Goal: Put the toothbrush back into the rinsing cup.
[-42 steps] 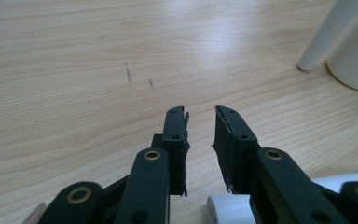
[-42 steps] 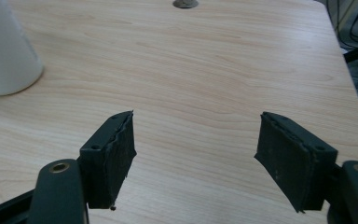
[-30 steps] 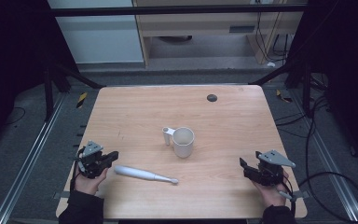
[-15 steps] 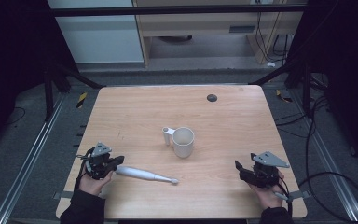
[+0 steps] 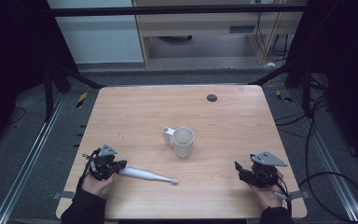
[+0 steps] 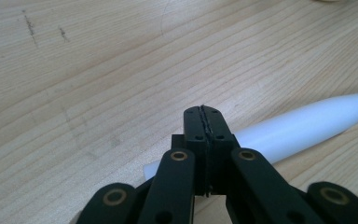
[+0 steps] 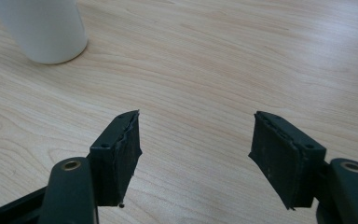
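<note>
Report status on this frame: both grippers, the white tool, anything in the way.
Left gripper shut, jaws pressed together above the white tool, no grip. Right gripper open, nothing between jaws. Tool lies flat on table. Mug stands apart; nothing in the way.

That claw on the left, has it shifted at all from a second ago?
Yes. The left claw has slid toward the middle of the table, away from its left edge, and now sits shut above the thick end of the white toothbrush handle.

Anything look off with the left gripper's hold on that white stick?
Yes. The left gripper has its jaws shut flat together above the white stick, which lies on the table beneath them, not between them. Nothing spilled or damaged.
</note>
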`<state>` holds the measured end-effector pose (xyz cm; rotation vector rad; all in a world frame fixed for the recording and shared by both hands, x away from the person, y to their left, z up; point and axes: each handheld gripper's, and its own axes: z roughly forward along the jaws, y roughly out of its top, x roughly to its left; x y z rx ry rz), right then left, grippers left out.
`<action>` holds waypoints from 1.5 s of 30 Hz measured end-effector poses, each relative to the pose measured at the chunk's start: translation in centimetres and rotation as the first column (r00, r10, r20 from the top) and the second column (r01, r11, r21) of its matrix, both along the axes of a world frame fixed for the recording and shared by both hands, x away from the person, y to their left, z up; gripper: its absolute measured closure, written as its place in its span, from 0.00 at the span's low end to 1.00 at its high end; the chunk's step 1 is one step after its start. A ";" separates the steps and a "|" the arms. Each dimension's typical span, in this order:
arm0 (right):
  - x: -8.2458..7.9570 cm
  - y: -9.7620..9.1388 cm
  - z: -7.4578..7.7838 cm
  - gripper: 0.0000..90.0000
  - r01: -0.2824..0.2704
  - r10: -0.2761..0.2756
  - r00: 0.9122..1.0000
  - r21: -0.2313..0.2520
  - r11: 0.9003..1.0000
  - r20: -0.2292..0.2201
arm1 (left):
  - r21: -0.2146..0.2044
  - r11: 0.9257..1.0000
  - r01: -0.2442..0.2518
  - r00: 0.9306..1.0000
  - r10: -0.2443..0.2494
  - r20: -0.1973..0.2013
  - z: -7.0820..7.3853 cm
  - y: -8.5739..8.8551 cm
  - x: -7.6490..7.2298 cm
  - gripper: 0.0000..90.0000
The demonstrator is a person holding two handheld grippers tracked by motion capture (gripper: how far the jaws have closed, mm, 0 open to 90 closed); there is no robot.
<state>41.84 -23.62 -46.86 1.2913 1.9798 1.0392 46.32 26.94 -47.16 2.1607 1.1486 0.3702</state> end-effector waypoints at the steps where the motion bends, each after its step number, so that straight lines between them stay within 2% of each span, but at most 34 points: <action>1: 0.0 0.0 0.0 0.36 0.001 -0.001 1.000 -0.001 1.000 0.001 | 0.002 1.000 0.001 1.000 -0.001 -0.004 0.0 0.0 0.0 0.99; 18: 0.0 -0.2 -0.1 0.36 0.008 -0.008 1.000 -0.007 1.000 -0.006 | 0.004 1.000 0.016 0.999 -0.016 -0.030 -0.2 0.0 -0.5 0.99; 31: 0.0 -0.5 -0.1 0.36 0.024 -0.024 1.000 -0.014 1.000 -0.011 | 0.010 1.000 0.021 0.998 -0.021 -0.053 -0.3 -0.2 -1.5 0.99; 39: 0.1 -0.5 -0.1 0.36 0.027 -0.027 1.000 -0.017 1.000 -0.010 | -0.001 1.000 0.007 0.999 -0.007 -0.043 -0.1 0.1 -2.0 0.99; 41: 0.1 -0.5 -0.1 0.36 0.025 -0.025 1.000 -0.017 1.000 -0.009 | -0.014 1.000 0.003 0.999 -0.004 -0.032 0.1 0.0 -2.0 0.99; 45: 0.1 -0.5 -0.1 0.37 0.023 -0.023 1.000 -0.020 1.000 -0.011 | -0.012 1.000 0.005 1.000 -0.005 -0.028 0.2 -0.4 -2.2 0.99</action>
